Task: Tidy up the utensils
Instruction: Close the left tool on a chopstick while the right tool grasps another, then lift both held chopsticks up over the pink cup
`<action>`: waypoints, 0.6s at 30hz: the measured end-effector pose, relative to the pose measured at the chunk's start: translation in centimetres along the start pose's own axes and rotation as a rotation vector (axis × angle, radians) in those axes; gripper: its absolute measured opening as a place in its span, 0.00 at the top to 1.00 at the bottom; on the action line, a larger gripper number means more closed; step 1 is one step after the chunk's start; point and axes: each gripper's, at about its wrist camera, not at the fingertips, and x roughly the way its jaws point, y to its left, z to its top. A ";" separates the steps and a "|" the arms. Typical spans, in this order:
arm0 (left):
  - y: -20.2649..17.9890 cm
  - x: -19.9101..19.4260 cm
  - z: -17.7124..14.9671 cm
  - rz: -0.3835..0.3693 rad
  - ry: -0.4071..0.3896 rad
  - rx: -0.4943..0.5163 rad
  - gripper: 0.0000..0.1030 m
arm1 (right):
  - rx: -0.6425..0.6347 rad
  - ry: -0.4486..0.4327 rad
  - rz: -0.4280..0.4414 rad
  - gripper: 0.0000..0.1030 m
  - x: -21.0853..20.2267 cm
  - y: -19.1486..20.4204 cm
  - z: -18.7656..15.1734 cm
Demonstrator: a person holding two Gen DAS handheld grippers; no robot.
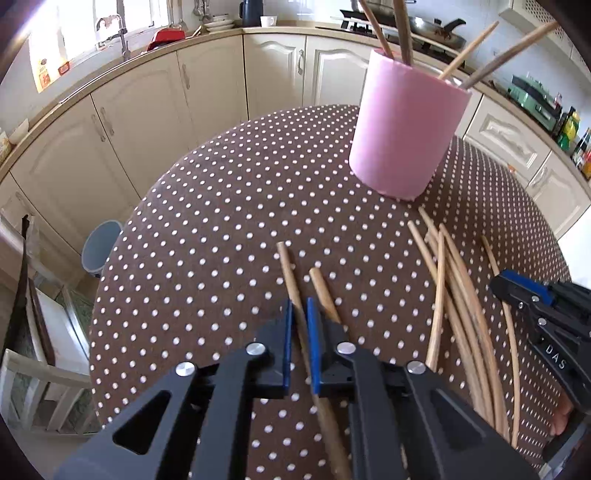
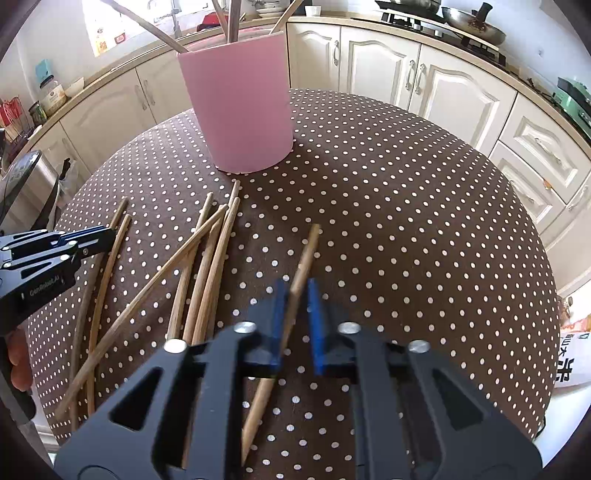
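Observation:
A pink cup (image 1: 402, 133) stands on the polka-dot table (image 1: 221, 221) and holds several wooden chopsticks. It also shows in the right wrist view (image 2: 240, 107). My left gripper (image 1: 299, 317) has its jaws narrowly apart around one chopstick (image 1: 291, 280) that lies on the table; a second chopstick (image 1: 323, 291) lies just right of it. My right gripper (image 2: 297, 295) has its jaws narrowly apart around another chopstick (image 2: 304, 254). A loose pile of chopsticks (image 2: 199, 266) lies between the grippers, also seen in the left wrist view (image 1: 454, 291).
Cream kitchen cabinets (image 1: 177, 96) curve behind the table. A stove with pans (image 1: 424, 26) is at the back right. A grey bin (image 1: 99, 247) and a chair (image 1: 33, 369) stand left of the table. The right gripper's side (image 1: 546, 310) shows in the left wrist view.

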 end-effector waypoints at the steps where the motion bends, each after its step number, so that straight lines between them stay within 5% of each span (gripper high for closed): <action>1: 0.0 0.0 0.1 -0.004 -0.007 -0.001 0.94 | 0.005 0.002 0.007 0.92 0.0 -0.2 0.1; 8: 0.2 -1.3 1.1 -0.042 -0.057 -0.014 0.94 | 0.041 -0.016 0.055 0.94 -0.5 -1.4 1.0; 18: -0.3 -8.8 2.8 -0.090 -0.231 -0.013 0.94 | 0.083 -0.165 0.154 0.94 -6.2 -3.2 2.6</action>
